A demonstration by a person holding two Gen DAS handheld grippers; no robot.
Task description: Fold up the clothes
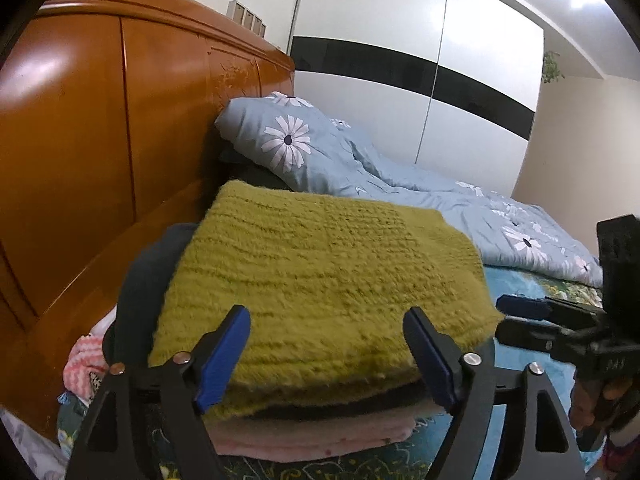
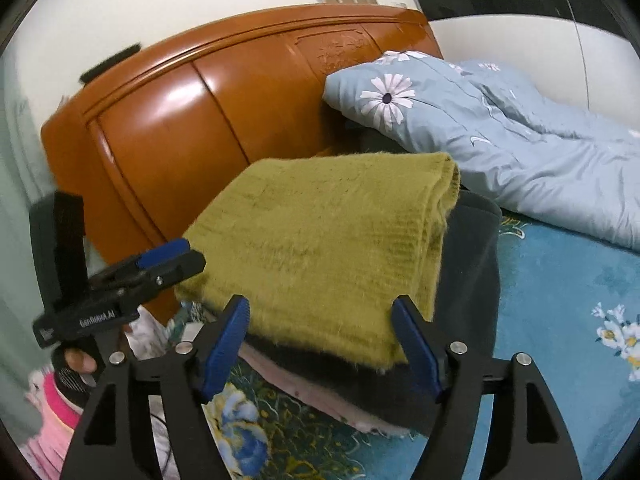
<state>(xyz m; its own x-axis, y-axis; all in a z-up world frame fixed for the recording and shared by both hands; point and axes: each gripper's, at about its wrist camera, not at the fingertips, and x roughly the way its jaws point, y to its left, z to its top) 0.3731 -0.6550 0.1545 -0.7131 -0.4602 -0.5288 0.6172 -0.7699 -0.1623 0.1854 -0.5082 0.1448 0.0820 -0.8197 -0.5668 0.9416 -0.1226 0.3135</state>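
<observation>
A folded olive-green fuzzy knit sweater (image 1: 320, 280) tops the dark and pink folded garments stacked on the bed (image 2: 560, 280). Left gripper (image 1: 326, 354) and right gripper (image 2: 320, 344) fingers stand wide open, holding nothing. Judging by this, the sweater is finished; next comes fetching another garment.
</observation>
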